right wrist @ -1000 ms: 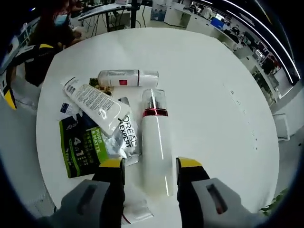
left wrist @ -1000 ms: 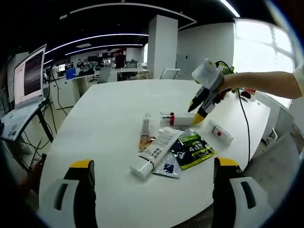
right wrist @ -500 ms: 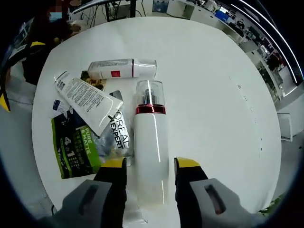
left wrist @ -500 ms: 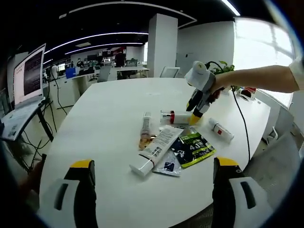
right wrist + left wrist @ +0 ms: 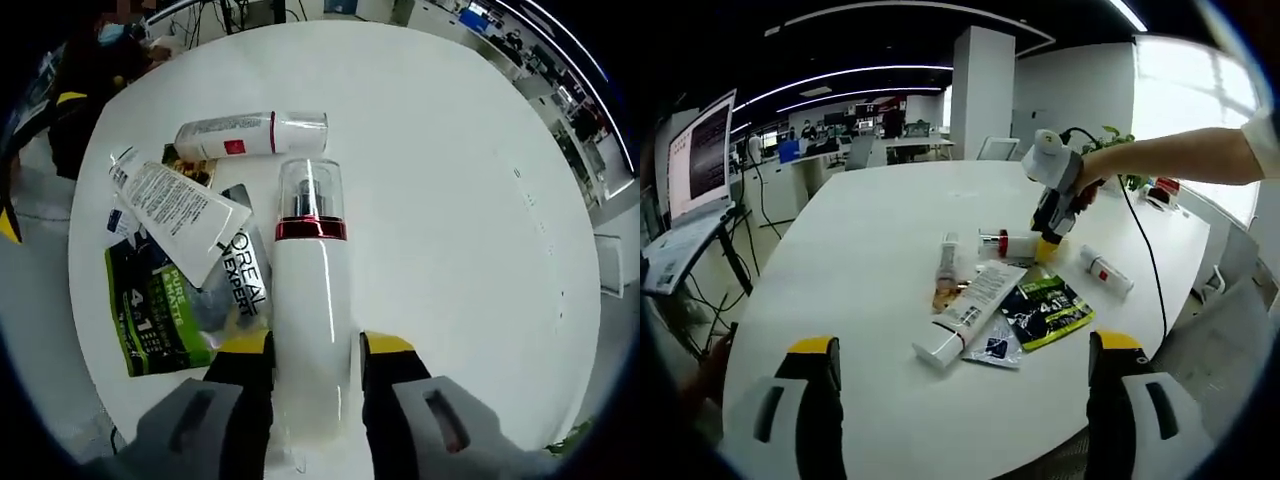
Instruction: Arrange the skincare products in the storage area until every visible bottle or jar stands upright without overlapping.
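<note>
While I hold both grippers over the white table (image 5: 860,260), I count:
Right gripper (image 5: 312,348): jaws straddling one lying pump bottle (image 5: 308,300), contact unclear.
Left gripper (image 5: 965,348): jaws wide, empty.
Lying items: two tubes, two sachets, one capped bottle (image 5: 250,132).

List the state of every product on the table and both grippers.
Pump bottle: lying flat, between the right gripper's jaws.
Small white bottle: lying flat.
White tube: lying on the sachets.
Green sachet: flat.
Right gripper: closing around the pump bottle.
Left gripper: open, empty.
</note>
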Motion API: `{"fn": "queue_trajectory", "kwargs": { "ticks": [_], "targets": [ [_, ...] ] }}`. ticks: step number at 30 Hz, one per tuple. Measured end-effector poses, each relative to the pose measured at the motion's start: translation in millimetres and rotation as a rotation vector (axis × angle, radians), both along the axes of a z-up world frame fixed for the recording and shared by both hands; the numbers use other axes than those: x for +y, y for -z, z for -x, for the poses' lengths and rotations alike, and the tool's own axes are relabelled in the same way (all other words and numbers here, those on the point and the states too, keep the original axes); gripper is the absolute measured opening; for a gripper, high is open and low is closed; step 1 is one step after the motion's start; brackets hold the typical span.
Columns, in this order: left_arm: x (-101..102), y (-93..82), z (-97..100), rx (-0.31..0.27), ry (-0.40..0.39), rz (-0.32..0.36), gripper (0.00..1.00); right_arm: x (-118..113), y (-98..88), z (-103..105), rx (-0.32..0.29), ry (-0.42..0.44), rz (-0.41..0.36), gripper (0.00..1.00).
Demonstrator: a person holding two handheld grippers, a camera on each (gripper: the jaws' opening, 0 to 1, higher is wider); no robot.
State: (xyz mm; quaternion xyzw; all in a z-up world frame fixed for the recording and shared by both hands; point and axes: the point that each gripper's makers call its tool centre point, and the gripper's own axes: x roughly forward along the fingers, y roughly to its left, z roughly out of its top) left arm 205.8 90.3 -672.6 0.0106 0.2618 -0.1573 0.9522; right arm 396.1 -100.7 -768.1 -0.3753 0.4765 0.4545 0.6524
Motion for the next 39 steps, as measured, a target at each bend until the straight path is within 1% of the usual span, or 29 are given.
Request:
{"fn": "queue_trajectory", "kwargs": {
  "ticks": [2,5,6,10,13,14,15,16,19,23,27,30,31,32,35,39],
  "targets": [
    [0.1,0.5,0.1,0.003,-0.001,-0.001,0.97,0.4,1.3,-1.6,0.014,-0.005,0.009,0.32],
    [-0.1,1.0,0.2,0.005,0.0,-0.003,0.96,1.0,2.5,3.7,0.049,-0.01,0.017,0.3],
    [-0.4,1.5,0.3,0.007,0.001,-0.004,0.96,1.3,2.7,1.4,0.049,-0.006,0.024,0.3],
    [-0.9,2.4,0.5,0.011,0.003,-0.007,0.96,0.4,3.3,6.0,0.064,0.0,0.037,0.29],
    [-0.2,3.8,0.5,0.015,0.001,-0.01,0.96,-0.3,4.0,2.0,0.074,0.012,0.057,0.3],
    [-0.1,4.1,0.3,0.016,0.001,-0.01,0.96,0.6,4.3,1.3,0.077,0.01,0.063,0.3],
    [0.0,4.3,0.2,0.016,0.001,-0.011,0.96,1.0,4.3,2.0,0.077,-0.016,0.079,0.3],
    [0.0,4.6,0.4,0.018,0.001,-0.012,0.96,1.1,4.4,2.2,0.079,-0.023,0.088,0.3],
    [-0.6,5.9,0.9,0.023,0.006,-0.017,0.96,1.5,4.4,2.8,0.088,-0.016,0.111,0.29],
    [-1.4,6.8,1.0,0.03,0.009,-0.019,0.96,1.9,5.6,0.9,0.092,-0.025,0.121,0.3],
    [-2.3,7.3,1.5,0.031,0.02,-0.027,0.96,1.7,5.7,-0.3,0.087,-0.032,0.11,0.3],
    [-3.5,7.2,1.3,0.032,0.031,-0.032,0.96,1.7,5.2,0.6,0.079,-0.028,0.103,0.3],
    [-4.0,6.6,1.0,0.031,0.033,-0.033,0.96,1.8,5.4,-1.0,0.077,-0.002,0.097,0.29],
    [-4.7,6.3,0.7,0.03,0.036,-0.035,0.96,1.4,5.4,-1.4,0.079,0.006,0.098,0.29],
    [-5.4,4.8,-1.0,0.029,0.054,-0.057,0.96,1.3,4.6,2.0,0.074,-0.014,0.096,0.28],
    [-2.5,1.5,-1.9,0.024,0.058,-0.067,0.96,0.3,4.0,2.8,0.066,-0.003,0.096,0.27]
  ]
}}
